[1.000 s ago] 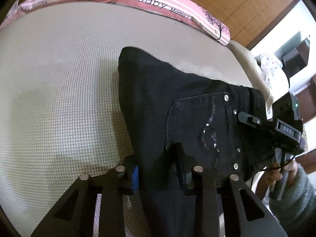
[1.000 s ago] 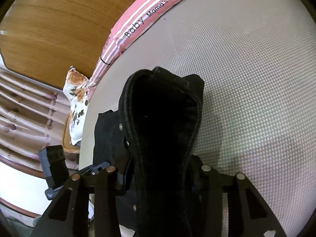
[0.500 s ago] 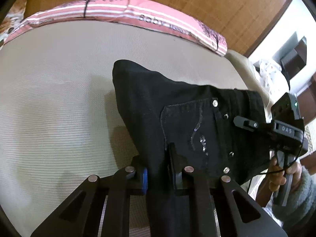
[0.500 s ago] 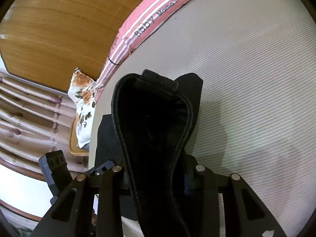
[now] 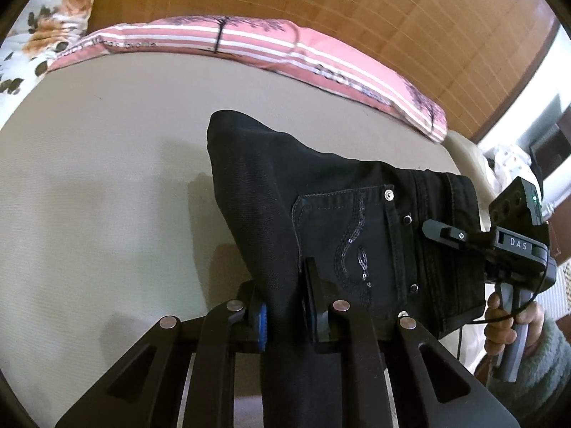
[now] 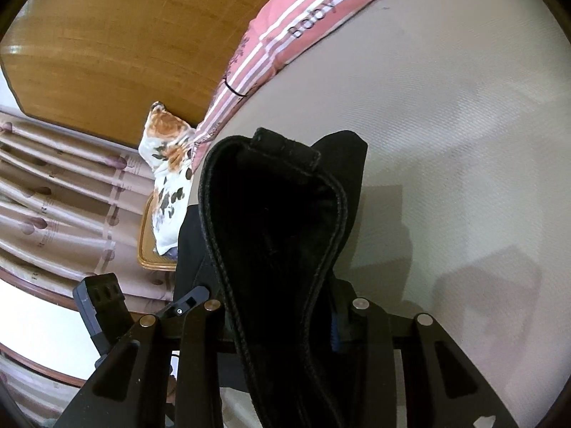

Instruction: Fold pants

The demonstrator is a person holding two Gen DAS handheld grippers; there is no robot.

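The black pants point(image 5: 321, 207) with a sequined back pocket hang lifted above the beige bed point(image 5: 107, 178). My left gripper point(image 5: 285, 306) is shut on the pants' fabric near the pocket. My right gripper point(image 6: 278, 306) is shut on the pants' waistband point(image 6: 271, 214), which stands up in a loop before its camera. In the left wrist view the right gripper point(image 5: 464, 239) shows at the waistband edge, held by a hand. The left gripper's body point(image 6: 103, 299) shows at lower left in the right wrist view.
A pink striped pillow point(image 5: 285, 50) lies along the bed's far edge against a wooden headboard point(image 5: 392, 10). A floral cushion point(image 6: 167, 171) sits at the bed's corner, with curtains point(image 6: 53, 196) beyond it.
Both grippers have risen with the pants, lifting them higher off the bed. More of the headboard, pillow and curtains has come into view.
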